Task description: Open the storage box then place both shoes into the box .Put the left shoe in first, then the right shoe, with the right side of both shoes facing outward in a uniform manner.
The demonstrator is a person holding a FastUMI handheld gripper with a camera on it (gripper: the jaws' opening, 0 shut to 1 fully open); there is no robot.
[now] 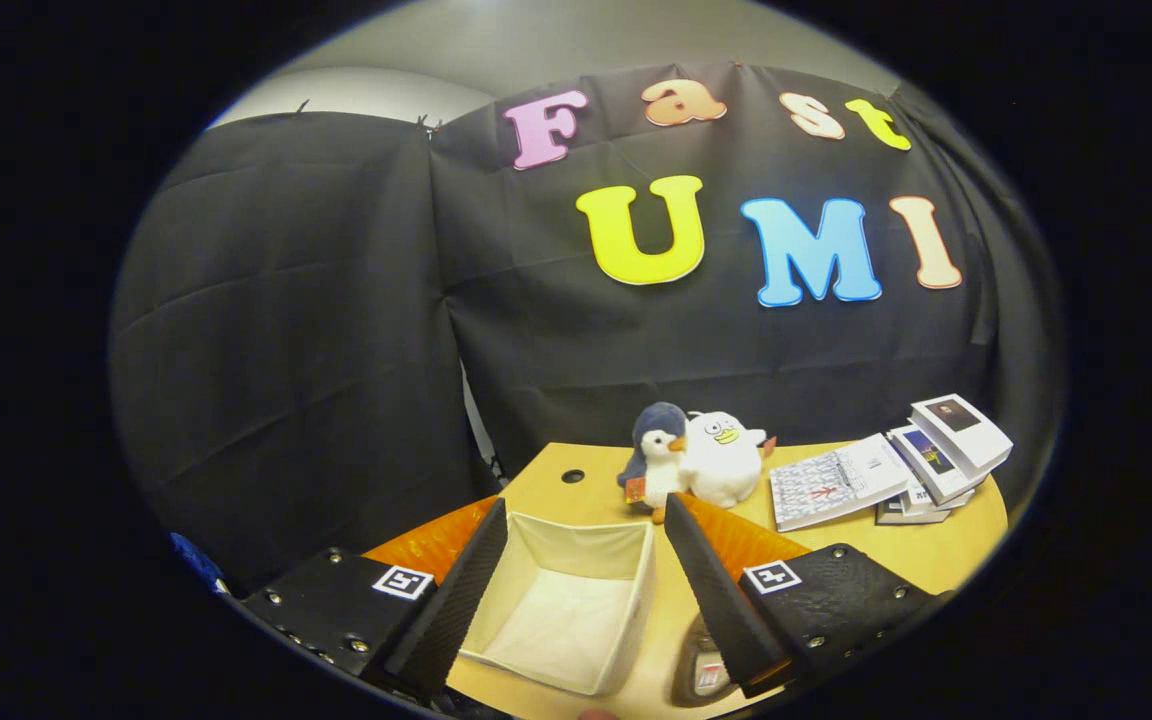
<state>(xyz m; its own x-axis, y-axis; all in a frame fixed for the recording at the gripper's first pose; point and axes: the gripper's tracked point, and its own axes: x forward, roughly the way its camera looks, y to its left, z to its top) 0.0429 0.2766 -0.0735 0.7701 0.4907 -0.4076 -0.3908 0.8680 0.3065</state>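
Storage box point(561, 600) sits open on the table point(936, 555), between the fingers. One shoe point(701, 672) lies just right of it, partly hidden by the right finger. Gripper point(586, 520) is raised, tilted down, fingers spread wide, holding nothing. Two plush toys point(696, 460) and booklets point(886, 470) lie farther off.

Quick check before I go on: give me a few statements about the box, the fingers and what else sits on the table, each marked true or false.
1. The storage box is open and has nothing inside. True.
2. The gripper holds a shoe between its fingers. False: the fingers are spread apart and hold nothing, with the box seen between them.
3. Two plush toys stand beyond the box. True.
4. The booklets lie inside the box. False: they lie on the table, off to one side beyond the fingers.
5. A shoe shows partly beside the box, by one finger. True.
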